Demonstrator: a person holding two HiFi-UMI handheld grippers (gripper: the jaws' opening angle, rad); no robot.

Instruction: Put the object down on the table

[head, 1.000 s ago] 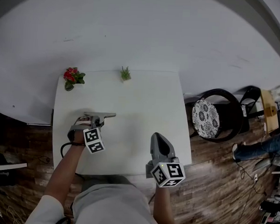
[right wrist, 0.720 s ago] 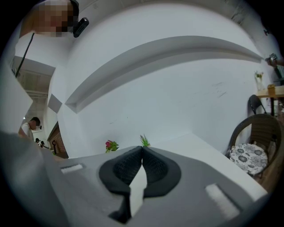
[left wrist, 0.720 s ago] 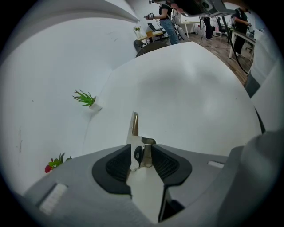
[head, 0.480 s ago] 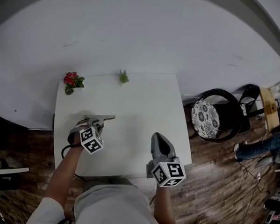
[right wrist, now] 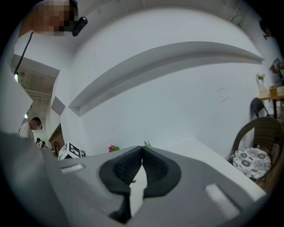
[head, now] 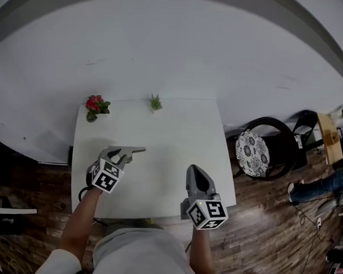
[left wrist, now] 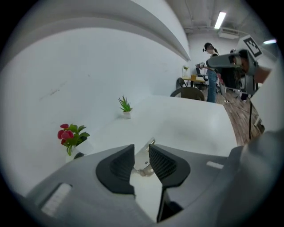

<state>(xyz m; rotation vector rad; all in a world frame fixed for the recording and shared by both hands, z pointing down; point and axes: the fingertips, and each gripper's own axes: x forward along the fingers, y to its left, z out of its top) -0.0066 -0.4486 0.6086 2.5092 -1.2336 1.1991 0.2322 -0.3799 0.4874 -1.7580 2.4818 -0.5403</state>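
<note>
A small shiny metal piece [left wrist: 143, 160] lies on the white table [head: 172, 128]; in the left gripper view it shows through the gap between the jaws, beyond the pads. My left gripper [left wrist: 141, 150] hangs above it, tilted downward, open; its jaws have just been closing a little, and no pad touches the piece. In the head view the left gripper [head: 135, 151] is over the table's left half. My right gripper [head: 194, 169] hovers at the table's near right, shut with nothing in it; in its own view the right gripper [right wrist: 142, 148] has its pads meeting at the tips.
A pot of red flowers [head: 94, 105] stands at the table's far left corner and a small green plant [head: 156, 102] at the far edge by the white wall. A black chair with a patterned cushion [head: 257, 145] stands right of the table on the wood floor.
My left gripper has lifted off the table and rolled, so its marker cube now faces another way. The right gripper has stayed where it was.
</note>
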